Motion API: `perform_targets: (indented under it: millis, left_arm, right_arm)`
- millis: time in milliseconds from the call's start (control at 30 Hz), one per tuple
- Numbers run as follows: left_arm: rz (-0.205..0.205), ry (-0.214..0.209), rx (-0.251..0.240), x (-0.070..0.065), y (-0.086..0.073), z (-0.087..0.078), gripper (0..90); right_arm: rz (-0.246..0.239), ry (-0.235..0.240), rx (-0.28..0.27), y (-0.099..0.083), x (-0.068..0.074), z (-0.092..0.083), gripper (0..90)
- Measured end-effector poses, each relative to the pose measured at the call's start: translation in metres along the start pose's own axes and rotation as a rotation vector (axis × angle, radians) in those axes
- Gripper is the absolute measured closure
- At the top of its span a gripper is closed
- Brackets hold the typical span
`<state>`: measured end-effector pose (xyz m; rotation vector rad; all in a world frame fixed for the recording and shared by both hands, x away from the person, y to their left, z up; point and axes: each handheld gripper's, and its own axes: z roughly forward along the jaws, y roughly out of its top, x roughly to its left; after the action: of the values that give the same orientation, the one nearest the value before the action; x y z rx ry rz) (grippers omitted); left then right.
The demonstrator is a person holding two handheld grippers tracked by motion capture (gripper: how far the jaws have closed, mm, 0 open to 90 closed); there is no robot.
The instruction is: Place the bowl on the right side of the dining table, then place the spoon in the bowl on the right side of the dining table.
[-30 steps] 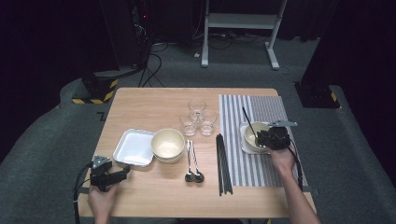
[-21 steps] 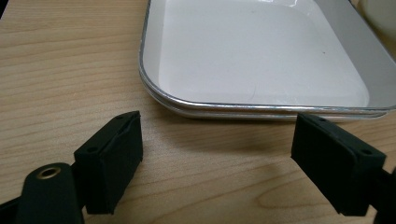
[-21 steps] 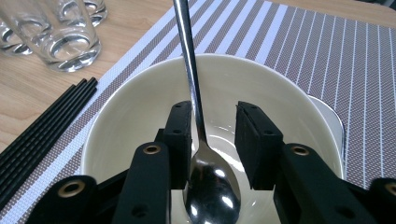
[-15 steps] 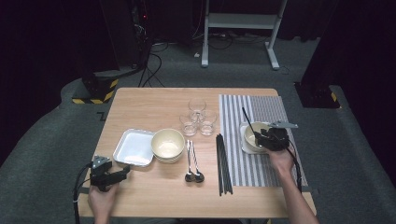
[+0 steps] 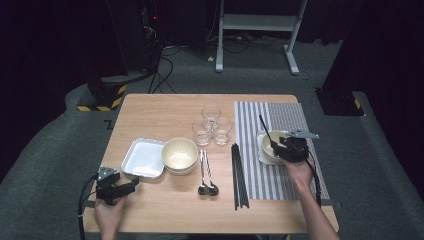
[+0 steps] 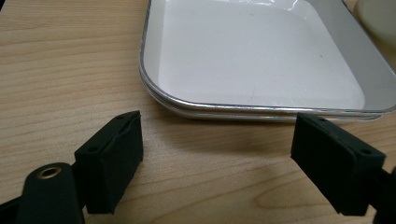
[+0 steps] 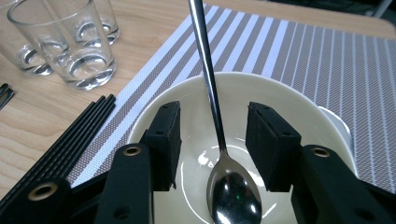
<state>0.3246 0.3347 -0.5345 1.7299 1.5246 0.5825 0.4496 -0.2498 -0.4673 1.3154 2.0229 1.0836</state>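
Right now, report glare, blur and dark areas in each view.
High view: table evenly lit, surroundings nearly black. Left gripper view: glare along the tray far rim, jaws sharp. Right gripper view: highlights on the spoon and glasses, far placemat soft.

Black left claw (image 5: 131,186) with brass-ringed screw holes, black right claw (image 5: 274,147), grey three-cornered plates, trailing black cables

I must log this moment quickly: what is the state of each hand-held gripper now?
Left hand-held gripper: open, holding nothing, in front of the white tray.
Right hand-held gripper: open, jaws just opening; the spoon stands between them, not pressed.
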Motion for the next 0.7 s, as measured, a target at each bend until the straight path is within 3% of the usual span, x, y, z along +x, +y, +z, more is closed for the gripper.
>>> perform_targets:
  millis: [167,300,367,700]
  left_arm:
    - [0.002,-0.002,0.001,0.000,0.000,0.000,17.0]
    - [0.001,-0.003,0.001,0.000,0.000,0.000,17.0]
    - [0.003,0.002,0.001,-0.001,0.000,0.000,17.0]
    - [-0.001,0.006,0.000,-0.001,0.000,0.001,17.4]
  right_arm:
    - [-0.010,-0.018,-0.032,-0.008,0.007,-0.005,55.5]
    - [0.005,0.003,-0.035,-0.010,0.008,-0.007,55.1]
    - [-0.036,0.012,-0.024,-0.012,0.015,-0.007,55.3]
    - [-0.056,0.066,-0.034,-0.014,0.029,-0.008,57.8]
